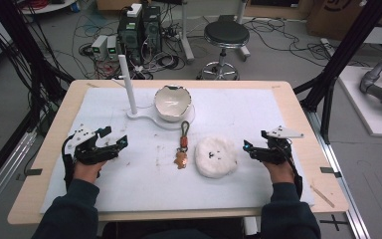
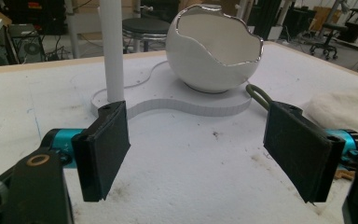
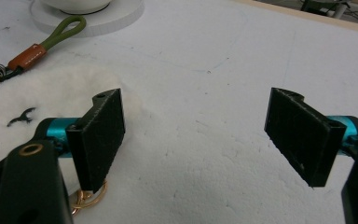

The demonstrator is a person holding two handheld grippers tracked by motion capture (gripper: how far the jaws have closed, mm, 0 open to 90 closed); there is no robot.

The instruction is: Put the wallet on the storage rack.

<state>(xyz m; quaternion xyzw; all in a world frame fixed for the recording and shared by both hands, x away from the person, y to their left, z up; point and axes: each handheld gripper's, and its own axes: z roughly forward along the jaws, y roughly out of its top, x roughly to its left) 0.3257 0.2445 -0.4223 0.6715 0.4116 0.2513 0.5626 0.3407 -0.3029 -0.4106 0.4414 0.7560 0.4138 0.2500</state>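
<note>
Left gripper [image 1: 113, 138] jaws wide apart, nothing between them; right gripper [image 1: 252, 146] same, empty, just beside the fluffy white round pad [image 1: 216, 157]. Olive-looped keychain with tan leather tab [image 1: 183, 144] lies mid-mat between both, touching neither.

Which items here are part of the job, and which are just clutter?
In play:
- keychain with green loop, between the grippers
- fluffy white pad, beside the right gripper
- eggshell-shaped bowl on the white stand with its post
- left gripper, open and empty, like the right

Lying about:
- stool
- computer boxes and cables on the floor
</note>
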